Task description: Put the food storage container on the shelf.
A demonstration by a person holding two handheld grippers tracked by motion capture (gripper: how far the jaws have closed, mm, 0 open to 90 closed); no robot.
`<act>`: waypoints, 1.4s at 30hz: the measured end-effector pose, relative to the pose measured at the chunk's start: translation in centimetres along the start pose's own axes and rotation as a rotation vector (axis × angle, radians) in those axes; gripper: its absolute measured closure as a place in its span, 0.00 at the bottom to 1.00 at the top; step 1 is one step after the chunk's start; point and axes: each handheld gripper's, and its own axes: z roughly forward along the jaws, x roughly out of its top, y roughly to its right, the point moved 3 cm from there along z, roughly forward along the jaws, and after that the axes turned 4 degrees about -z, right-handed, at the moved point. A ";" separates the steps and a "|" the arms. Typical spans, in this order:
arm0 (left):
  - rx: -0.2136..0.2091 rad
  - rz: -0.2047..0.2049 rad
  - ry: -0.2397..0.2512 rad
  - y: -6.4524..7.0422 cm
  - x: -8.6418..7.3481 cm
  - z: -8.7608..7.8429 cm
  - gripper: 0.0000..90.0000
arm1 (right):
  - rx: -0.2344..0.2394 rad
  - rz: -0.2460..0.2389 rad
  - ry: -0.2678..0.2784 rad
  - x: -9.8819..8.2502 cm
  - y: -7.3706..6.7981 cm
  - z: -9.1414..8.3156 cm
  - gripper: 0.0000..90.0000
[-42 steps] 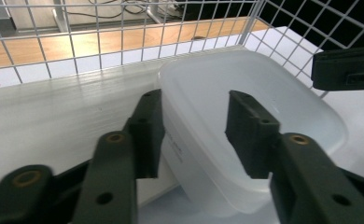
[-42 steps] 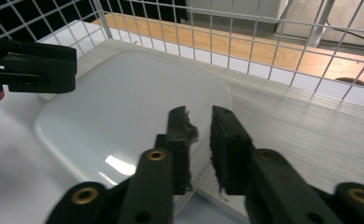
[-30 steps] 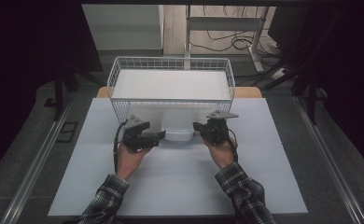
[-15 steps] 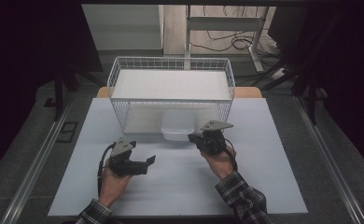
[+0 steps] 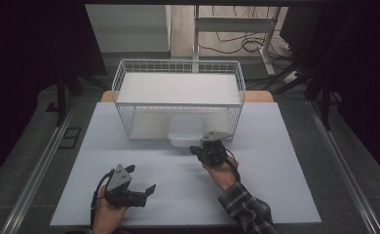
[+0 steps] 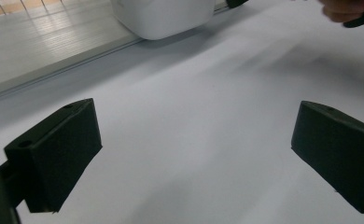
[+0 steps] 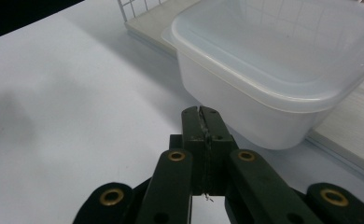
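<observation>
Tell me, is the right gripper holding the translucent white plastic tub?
No, the right gripper has its black jaws pressed together on nothing, just short of the translucent white plastic tub.

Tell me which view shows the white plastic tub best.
The right gripper view: the white plastic tub sits close, rim and walls plain, just beyond the shut right claw. The high view shows it small at the wire basket; the left gripper view shows its lower corner.

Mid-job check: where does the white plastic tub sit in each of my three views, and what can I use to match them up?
High view: white plastic tub at centre, against the wire basket's front.
Left gripper view: top edge, left of centre.
Right gripper view: upper right, just beyond the shut fingers.
Shared landmark: the white table sheet under the tub.
</observation>
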 end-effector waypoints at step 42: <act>0.000 -0.024 0.002 -0.4 -1.0 -0.8 0.03 | -0.098 0.016 -0.009 2.4 3.5 5.2 0.99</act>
